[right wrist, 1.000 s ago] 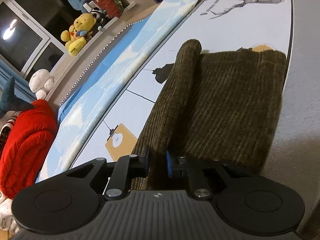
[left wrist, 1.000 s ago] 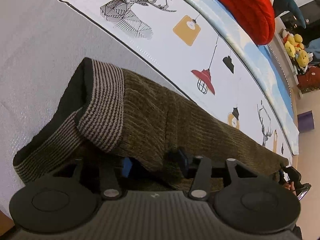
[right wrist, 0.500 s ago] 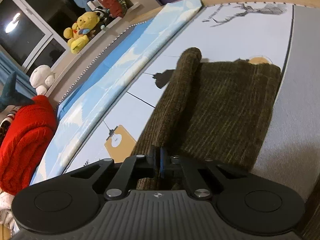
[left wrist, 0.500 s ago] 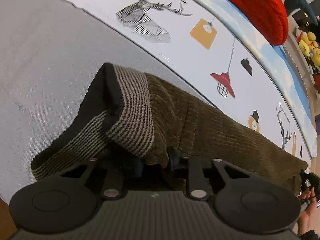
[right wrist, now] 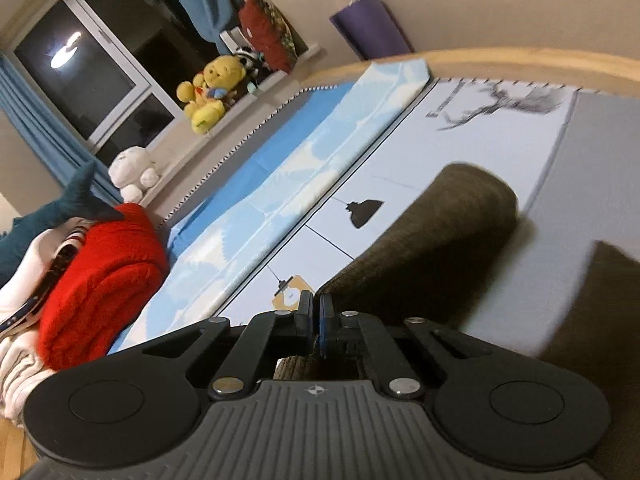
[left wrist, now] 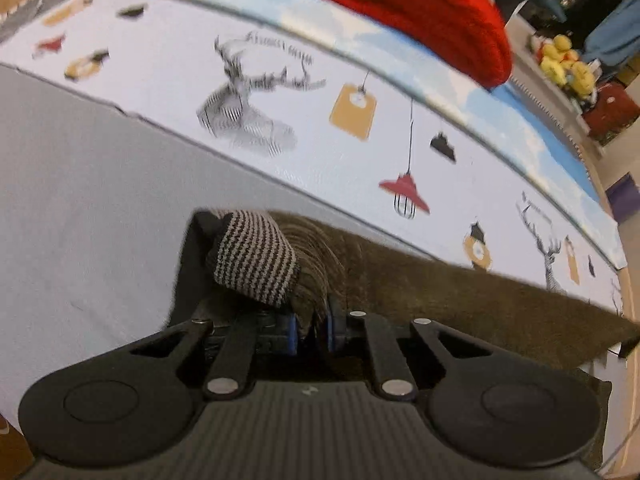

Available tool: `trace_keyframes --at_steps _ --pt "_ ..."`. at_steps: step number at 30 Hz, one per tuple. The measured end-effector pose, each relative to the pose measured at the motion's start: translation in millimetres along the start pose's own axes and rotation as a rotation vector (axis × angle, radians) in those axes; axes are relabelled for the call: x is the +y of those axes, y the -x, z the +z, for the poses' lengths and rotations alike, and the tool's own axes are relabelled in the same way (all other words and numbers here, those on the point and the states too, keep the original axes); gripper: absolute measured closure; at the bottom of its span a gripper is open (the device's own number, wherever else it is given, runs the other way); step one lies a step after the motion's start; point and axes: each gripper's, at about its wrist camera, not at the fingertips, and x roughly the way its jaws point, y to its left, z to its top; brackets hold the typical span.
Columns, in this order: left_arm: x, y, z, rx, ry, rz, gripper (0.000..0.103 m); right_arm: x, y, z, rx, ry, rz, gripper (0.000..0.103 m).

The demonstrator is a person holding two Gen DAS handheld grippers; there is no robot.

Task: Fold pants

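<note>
Pants [left wrist: 460,296], brown corduroy with striped waistband [left wrist: 256,264], lie on the bed sheet [left wrist: 100,200], partly lifted at both ends. Left gripper [left wrist: 310,326]: jaws closing, cloth already pinched between them just beside the waistband. Right gripper [right wrist: 316,320]: jaws fully together on a thin edge of the pants [right wrist: 432,240], which rise off the sheet in a rolled fold. Fabric looks soft, thick, fairly light; it drapes and sags between the grips, not slippery. Best holds, as I judge: waistband corner and hem corner, gripping all layers so none slides out.
</note>
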Motion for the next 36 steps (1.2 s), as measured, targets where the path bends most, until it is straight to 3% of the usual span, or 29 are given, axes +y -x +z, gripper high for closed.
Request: trace_keyframes --at_steps 3,6,10,13,14,16,19,24,31,34,36 --pt "21 18 -3 -0.037 0.028 -0.02 0.09 -20 51 -11 0.001 -0.014 -0.023 0.101" --pt "41 21 -9 -0.018 0.037 -0.025 0.09 -48 94 -30 0.034 -0.032 -0.062 0.101" --pt "60 6 -19 0.047 0.016 0.023 0.09 -91 120 -68 0.208 -0.041 -0.141 0.101" --pt "70 -7 -20 0.126 0.045 0.03 0.088 -126 116 -96 0.376 -0.029 -0.289 0.102" --pt "70 -11 -20 0.141 0.047 0.04 0.085 -138 117 -97 0.387 -0.051 -0.32 0.102" --pt "70 -13 -20 0.15 0.061 0.062 0.079 -156 122 -85 0.331 -0.102 -0.288 0.1" --pt "75 -11 -19 0.14 0.11 0.059 0.069 -183 128 -69 0.239 -0.182 -0.311 0.097" --pt "76 -15 -17 0.14 0.13 0.065 0.067 -222 121 -58 0.186 -0.394 -0.276 0.096" --pt "70 -21 -16 0.148 0.102 0.087 0.064 -212 94 -67 0.306 -0.377 -0.295 0.095" --pt "69 -24 -15 0.153 0.096 0.089 0.063 -198 87 -76 0.374 -0.406 -0.205 0.095" --pt "68 -26 -14 0.156 0.09 0.094 0.063 -198 80 -81 0.405 -0.471 -0.16 0.089"
